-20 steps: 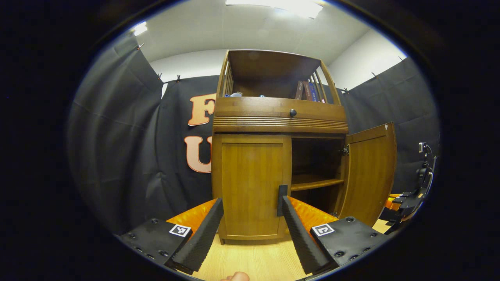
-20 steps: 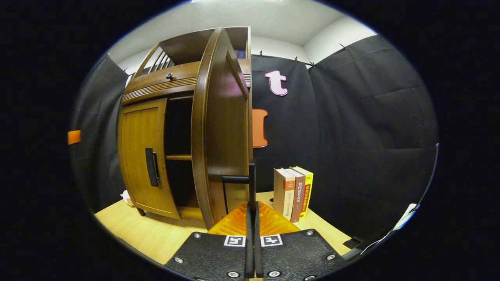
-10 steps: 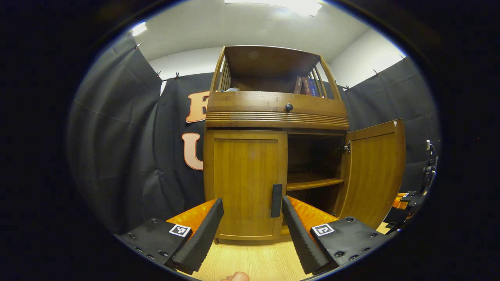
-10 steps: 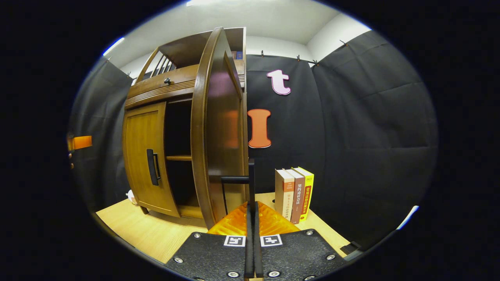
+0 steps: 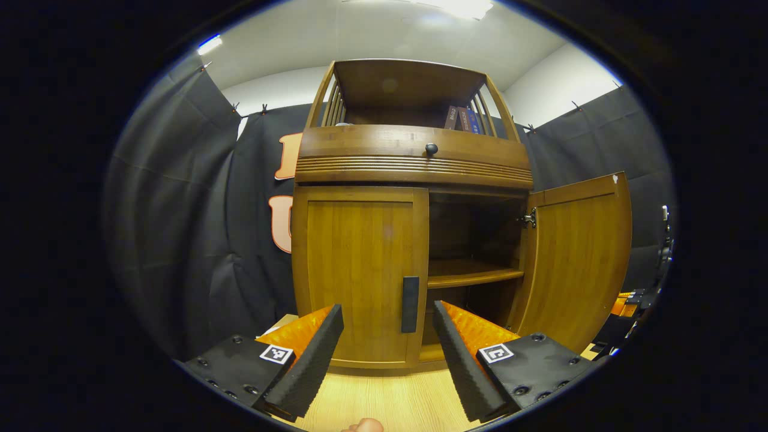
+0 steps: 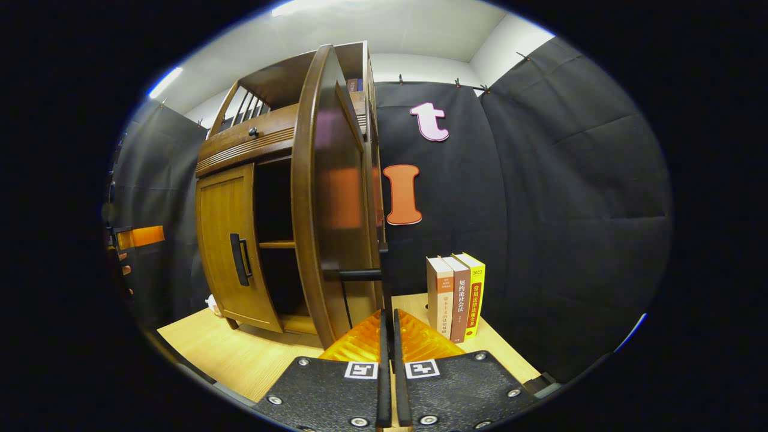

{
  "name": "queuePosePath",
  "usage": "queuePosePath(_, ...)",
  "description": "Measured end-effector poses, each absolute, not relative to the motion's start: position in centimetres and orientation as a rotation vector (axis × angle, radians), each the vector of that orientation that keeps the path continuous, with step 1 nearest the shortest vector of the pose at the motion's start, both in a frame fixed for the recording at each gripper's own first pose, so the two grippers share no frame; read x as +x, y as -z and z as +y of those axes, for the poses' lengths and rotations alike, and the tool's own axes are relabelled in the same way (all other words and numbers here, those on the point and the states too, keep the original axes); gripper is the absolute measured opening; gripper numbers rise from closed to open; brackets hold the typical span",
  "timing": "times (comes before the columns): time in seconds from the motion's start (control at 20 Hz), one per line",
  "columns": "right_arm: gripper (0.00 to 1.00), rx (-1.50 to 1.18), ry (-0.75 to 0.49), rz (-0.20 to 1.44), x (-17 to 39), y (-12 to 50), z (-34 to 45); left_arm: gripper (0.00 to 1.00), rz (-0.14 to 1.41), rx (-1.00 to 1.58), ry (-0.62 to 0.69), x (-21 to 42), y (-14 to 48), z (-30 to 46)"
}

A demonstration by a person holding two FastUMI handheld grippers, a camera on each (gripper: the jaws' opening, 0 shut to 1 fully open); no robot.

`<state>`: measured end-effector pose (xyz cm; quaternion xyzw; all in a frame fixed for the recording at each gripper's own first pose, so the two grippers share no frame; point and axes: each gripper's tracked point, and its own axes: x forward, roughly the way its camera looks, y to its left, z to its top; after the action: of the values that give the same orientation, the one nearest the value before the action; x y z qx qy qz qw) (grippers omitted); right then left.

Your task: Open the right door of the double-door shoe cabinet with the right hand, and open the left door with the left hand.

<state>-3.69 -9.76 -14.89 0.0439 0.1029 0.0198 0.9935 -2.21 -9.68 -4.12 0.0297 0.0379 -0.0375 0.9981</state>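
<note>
Cabinet [image 5: 414, 162] | right door [image 5: 576, 258] open, shelf [image 5: 468, 274] bare | left door [image 5: 360, 270] closed

The right gripper [image 6: 389, 324] has its jaws clamped on the handle [image 6: 384, 273] of the open right door [image 6: 336, 198]; three books [image 6: 456, 294] stand right of that door on the counter [image 6: 240, 354].

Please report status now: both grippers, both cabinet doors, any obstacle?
Right gripper shut on right door handle, right door open. Left gripper open, short of left door handle; left door closed. Nothing in between.
</note>
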Motion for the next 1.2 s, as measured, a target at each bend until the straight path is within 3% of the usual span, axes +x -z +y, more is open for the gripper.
queuePosePath(0.25,0.13,0.050,0.042,0.159,-6.0,13.3,-13.5,0.96,0.084,0.062,0.092,-0.6,5.1,-10.7)
queuePosePath(0.35,0.24,0.033,0.059,0.134,-7.1,12.6,-14.3,0.96,0.082,0.071,0.099,0.0,5.5,-11.3)
queuePosePath(0.4,0.37,0.016,0.074,0.122,-7.2,12.3,-15.0,0.99,0.082,0.073,0.102,0.4,5.9,-11.6)
queuePosePath(0.45,0.29,-0.002,0.089,0.111,-7.4,12.0,-15.4,0.96,0.083,0.072,0.109,1.0,6.7,-11.9)
queuePosePath(0.5,0.43,-0.016,0.100,0.103,-7.5,11.6,-15.7,0.99,0.087,0.070,0.114,1.5,7.2,-12.2)
queuePosePath(0.7,0.73,-0.015,0.134,0.086,-7.7,11.1,-16.6,0.99,0.125,0.049,0.128,3.8,9.3,-12.7)
queuePosePath(0.8,0.83,0.001,0.155,0.073,-7.6,10.8,-17.2,0.99,0.130,0.041,0.128,4.9,9.9,-12.9)
queuePosePath(0.85,0.74,0.006,0.168,0.069,-7.6,10.7,-17.7,0.99,0.130,0.041,0.126,5.6,10.1,-12.9)
queuePosePath(0.9,0.89,0.008,0.183,0.066,-7.5,10.7,-18.2,0.99,0.132,0.044,0.122,6.2,10.4,-12.8)
queuePosePath(0.95,0.86,0.011,0.197,0.065,-7.5,10.7,-18.6,0.99,0.134,0.046,0.120,6.9,10.7,-12.8)
queuePosePath(1.0,0.95,0.015,0.207,0.063,-7.1,10.7,-19.0,0.99,0.140,0.047,0.121,7.6,11.2,-12.8)
queuePosePath(1.2,0.98,0.023,0.241,0.057,-6.5,10.7,-20.1,0.99,0.150,0.029,0.147,10.3,12.6,-13.5)
